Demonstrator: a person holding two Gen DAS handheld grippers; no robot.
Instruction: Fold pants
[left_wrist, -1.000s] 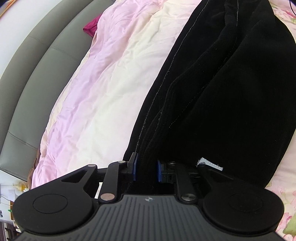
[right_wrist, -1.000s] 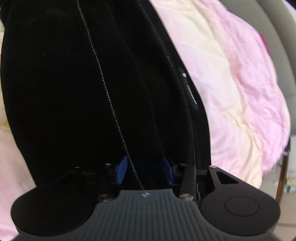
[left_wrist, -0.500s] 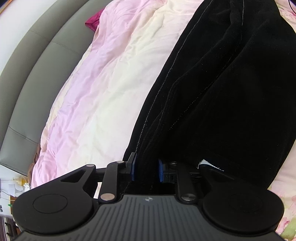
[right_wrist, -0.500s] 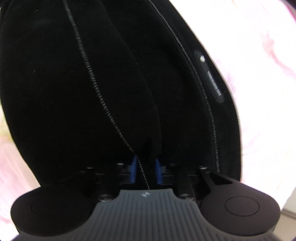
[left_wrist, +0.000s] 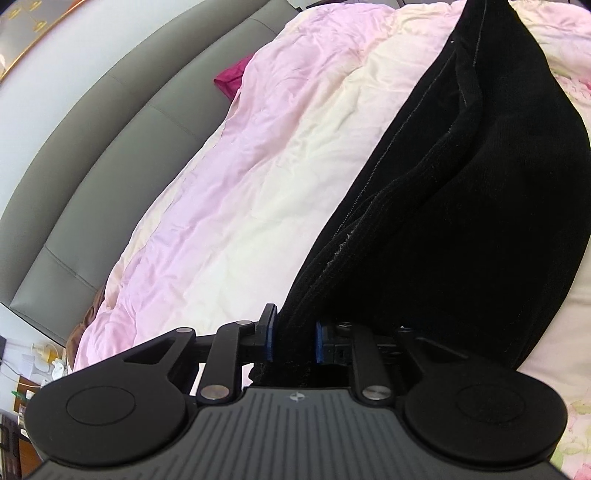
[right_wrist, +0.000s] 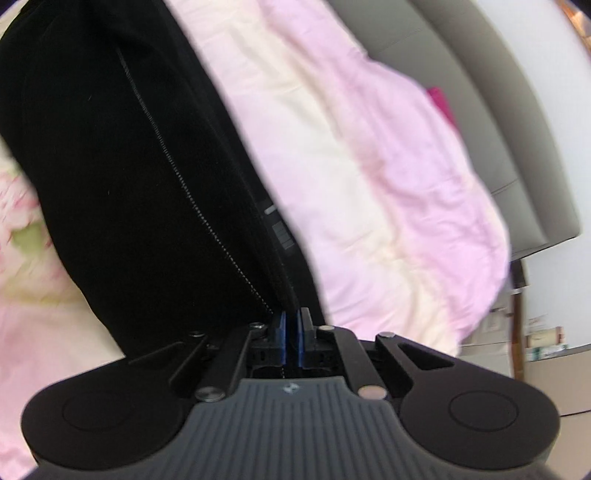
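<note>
Pants (left_wrist: 461, 221) of black fabric lie on a bed, over a pink and cream quilt (left_wrist: 258, 177), and both claws grip one end of them. In the left wrist view, the left claw (left_wrist: 293, 339) pinches a thick bunched edge of the fabric between its blue pads (left_wrist: 270, 338); the jaws stand slightly apart with the cloth filling the gap. From that grip the garment runs up and away toward the top right of the view, with a line of pale stitching visible along a seam. In the right wrist view, the right claw (right_wrist: 291, 341) has its blue pads (right_wrist: 283, 341) pressed nearly together on a thin edge of the pants (right_wrist: 129, 166); its jaws have just been closing, and the fabric is between them. A stitched seam runs from the top left of that view down to the pads. A small dark label (right_wrist: 280, 229) sits on the fabric edge just beside the quilt (right_wrist: 369, 177). A grey padded headboard (left_wrist: 92, 155) curves behind the quilt, and a magenta cloth (left_wrist: 231, 75) shows between the headboard and the quilt. A floral sheet (right_wrist: 26, 229) is visible on the other side of the pants from the quilt. The right wrist view is slightly blurred.
</note>
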